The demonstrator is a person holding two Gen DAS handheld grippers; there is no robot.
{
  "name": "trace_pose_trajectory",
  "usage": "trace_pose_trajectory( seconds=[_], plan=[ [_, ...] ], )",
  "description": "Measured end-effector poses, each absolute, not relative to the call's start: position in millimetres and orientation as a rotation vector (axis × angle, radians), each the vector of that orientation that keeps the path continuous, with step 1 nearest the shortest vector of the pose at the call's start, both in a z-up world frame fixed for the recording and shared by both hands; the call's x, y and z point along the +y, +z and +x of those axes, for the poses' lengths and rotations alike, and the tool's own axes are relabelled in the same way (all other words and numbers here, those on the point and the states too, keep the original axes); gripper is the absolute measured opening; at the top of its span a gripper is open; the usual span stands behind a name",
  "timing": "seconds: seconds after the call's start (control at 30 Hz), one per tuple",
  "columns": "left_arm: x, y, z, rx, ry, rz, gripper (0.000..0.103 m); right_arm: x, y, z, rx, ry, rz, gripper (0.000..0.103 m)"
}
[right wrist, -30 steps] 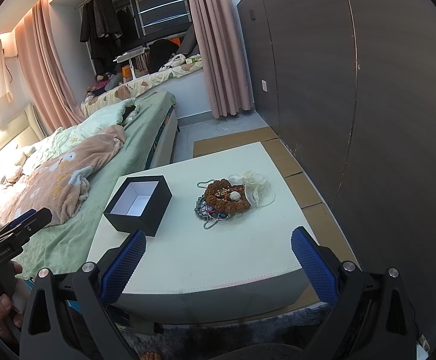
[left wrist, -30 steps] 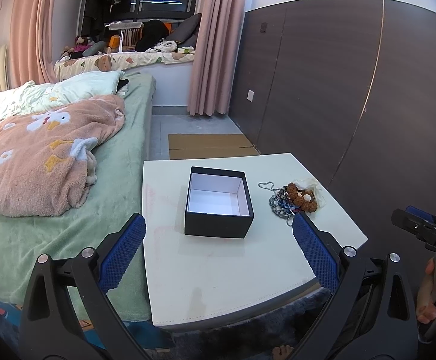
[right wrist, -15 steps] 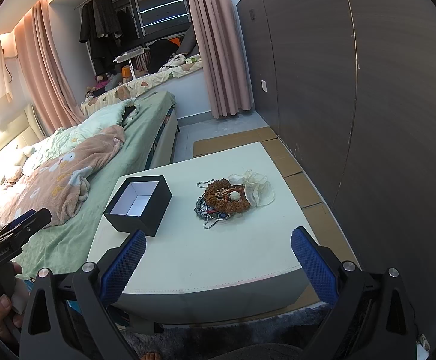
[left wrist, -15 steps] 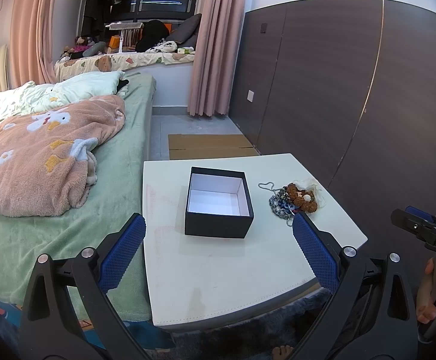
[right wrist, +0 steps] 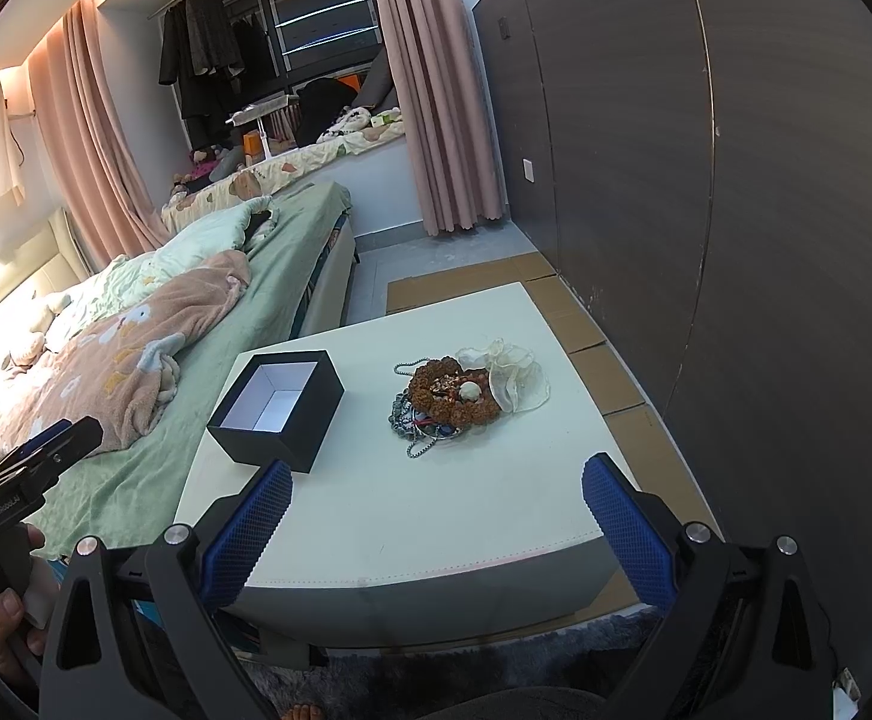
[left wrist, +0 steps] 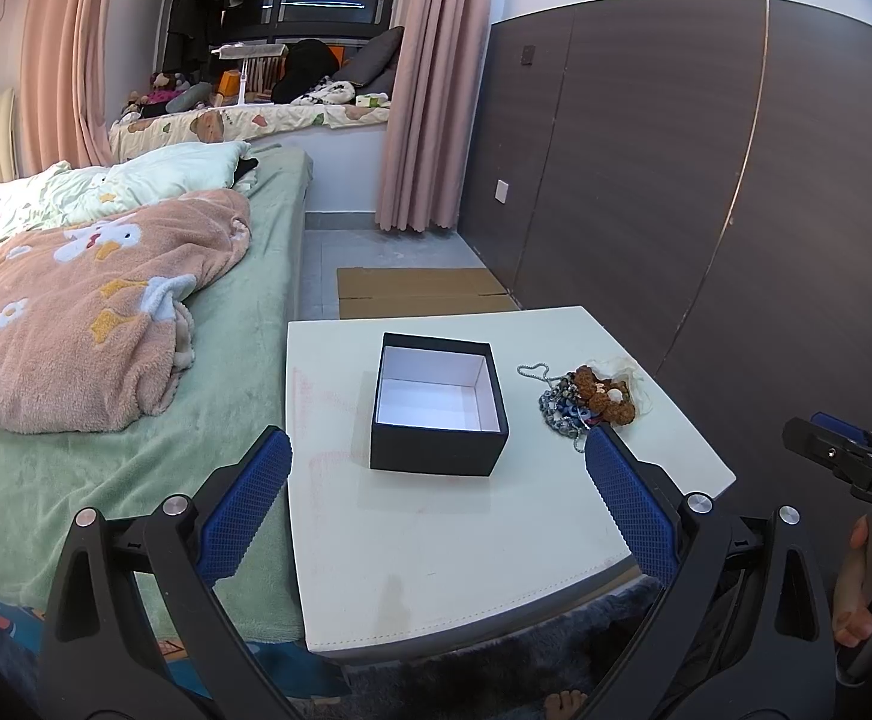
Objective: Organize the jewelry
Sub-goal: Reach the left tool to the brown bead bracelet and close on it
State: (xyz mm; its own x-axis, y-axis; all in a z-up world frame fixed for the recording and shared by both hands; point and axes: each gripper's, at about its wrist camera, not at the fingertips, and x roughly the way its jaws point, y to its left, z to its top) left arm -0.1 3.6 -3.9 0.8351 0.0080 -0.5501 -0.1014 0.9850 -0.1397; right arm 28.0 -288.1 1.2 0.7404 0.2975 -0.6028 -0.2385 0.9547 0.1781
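Note:
An open black box (left wrist: pixel 439 405) with a white, bare inside (right wrist: pixel 277 405) stands on the white table (left wrist: pixel 436 540). To its right lies a heap of jewelry (left wrist: pixel 586 402): a brown beaded bracelet (right wrist: pixel 454 399), grey bead strings, a thin metal chain and a sheer white pouch (right wrist: pixel 511 378). My left gripper (left wrist: pixel 436 495) hangs open over the table's near edge, short of the box, with nothing between its fingers. My right gripper (right wrist: pixel 433 516) is open too, near the front edge, well short of the heap.
A bed with a green sheet (left wrist: pixel 76 480) and a pink blanket (left wrist: pixel 76 324) runs along the table's left side. A dark wood panel wall (left wrist: pixel 706 180) stands on the right. Flattened cardboard (left wrist: pixel 418 291) lies on the floor beyond the table. A person's hand holds each gripper handle.

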Motion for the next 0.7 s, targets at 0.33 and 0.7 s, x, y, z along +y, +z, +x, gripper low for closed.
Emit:
trace_pose_trajectory(
  seconds=[0.33, 0.7],
  plan=[
    [-2, -6, 4, 0.601, 0.065, -0.151, 0.098, -287, 0, 29, 0.682, 0.302, 0.102, 0.095],
    [-16, 15, 33, 0.601, -0.021, -0.162, 0.098, -292, 7, 53, 0.708, 0.257, 0.161, 0.095]
  ],
)
